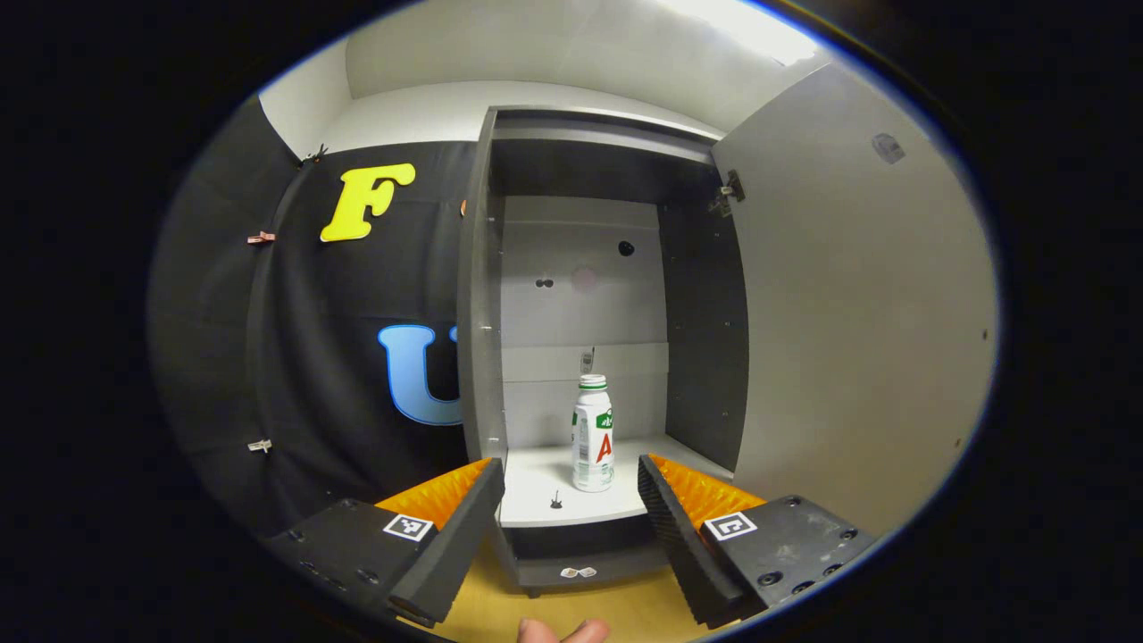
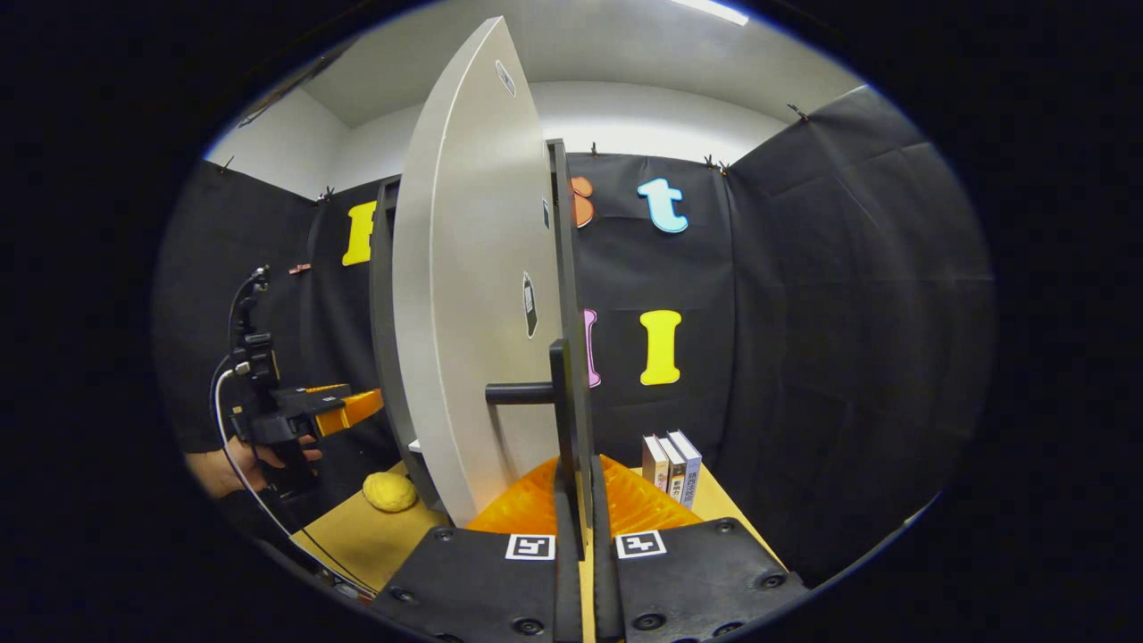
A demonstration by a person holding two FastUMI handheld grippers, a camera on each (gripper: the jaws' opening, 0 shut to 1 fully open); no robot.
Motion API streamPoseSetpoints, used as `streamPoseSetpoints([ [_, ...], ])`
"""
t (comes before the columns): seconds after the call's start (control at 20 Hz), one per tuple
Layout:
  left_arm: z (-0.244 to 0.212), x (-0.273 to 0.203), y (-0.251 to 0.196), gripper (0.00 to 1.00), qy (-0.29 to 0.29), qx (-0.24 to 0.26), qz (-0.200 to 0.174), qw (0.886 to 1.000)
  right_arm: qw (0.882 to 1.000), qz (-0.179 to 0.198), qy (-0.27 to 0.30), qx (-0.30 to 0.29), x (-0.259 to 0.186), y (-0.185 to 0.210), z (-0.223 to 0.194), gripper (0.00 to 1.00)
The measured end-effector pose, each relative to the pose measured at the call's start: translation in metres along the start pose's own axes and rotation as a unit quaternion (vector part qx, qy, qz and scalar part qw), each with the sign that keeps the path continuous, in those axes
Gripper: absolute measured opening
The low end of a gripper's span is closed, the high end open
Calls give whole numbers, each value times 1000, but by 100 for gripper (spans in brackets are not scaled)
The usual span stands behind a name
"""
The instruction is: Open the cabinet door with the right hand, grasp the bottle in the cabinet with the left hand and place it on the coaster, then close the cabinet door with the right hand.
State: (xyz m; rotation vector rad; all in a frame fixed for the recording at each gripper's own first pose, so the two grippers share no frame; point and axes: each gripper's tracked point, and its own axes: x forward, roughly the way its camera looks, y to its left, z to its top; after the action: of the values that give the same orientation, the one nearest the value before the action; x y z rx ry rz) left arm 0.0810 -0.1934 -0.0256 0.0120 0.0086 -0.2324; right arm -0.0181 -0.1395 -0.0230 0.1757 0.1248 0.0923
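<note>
In the cabinet: the bottle (image 1: 593, 435) stands upright on the pale shelf (image 1: 545, 500), near its front edge and apart from both side walls, so either side is free for a finger.
Cabinet door: the cabinet door (image 1: 857, 304) is swung wide on its hinge (image 1: 730, 192), leaving the opening clear for a straight reach.
Right gripper: the right gripper (image 2: 574, 500) has its jaws drawn close on the bar handle (image 2: 560, 393) at the door's edge, both fingers seeming pressed to it; this hold likely keeps the door from swinging back.
Left gripper: the left gripper (image 1: 571, 487) sits in front of the cabinet, jaws spread well apart, the bottle framed between them but farther in, not yet touched. It also shows at the left in the right gripper view (image 2: 357, 406), held by a hand (image 2: 232, 464).
Step in hand: by my reading, the approach to grasp the bottle.
Next move calls for: a level push forward until the fingers flank the bottle's body, then a firm close; a tall narrow bottle may tip if one finger nudges it first.
Nearby: a yellow lump (image 2: 389, 491) and a few books (image 2: 671, 466) sit on the wooden table (image 2: 357, 527).
</note>
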Motion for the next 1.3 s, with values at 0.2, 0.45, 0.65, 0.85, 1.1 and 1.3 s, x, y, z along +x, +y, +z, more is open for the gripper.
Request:
streamPoseSetpoints([
  [0.2, -4, 38, -14, 92, 0, -8, -2, 1000, 1000, 19, 1, 9, -5, 1, 0, 10],
  [0.45, -14, 94, -25, 92, 2, -20, -3, 1000, 999, 27, -10, 45, -32, -7, 12, 15],
  [0.65, -26, 139, -29, 94, 10, -23, -4, 1000, 998, 11, -26, 52, -43, -23, 24, 42],
  [0.85, -41, 177, -27, 95, 22, -18, 5, 1000, 997, -6, -21, 76, -48, -40, 23, 67],
  [1.1, -58, 213, -21, 92, 30, -5, 20, 999, 995, -36, -54, 76, -45, -68, 32, 97],
  [1.3, -68, 238, -20, 94, 36, -4, 31, 999, 996, -55, -36, 58, -42, -86, 18, 97],
])
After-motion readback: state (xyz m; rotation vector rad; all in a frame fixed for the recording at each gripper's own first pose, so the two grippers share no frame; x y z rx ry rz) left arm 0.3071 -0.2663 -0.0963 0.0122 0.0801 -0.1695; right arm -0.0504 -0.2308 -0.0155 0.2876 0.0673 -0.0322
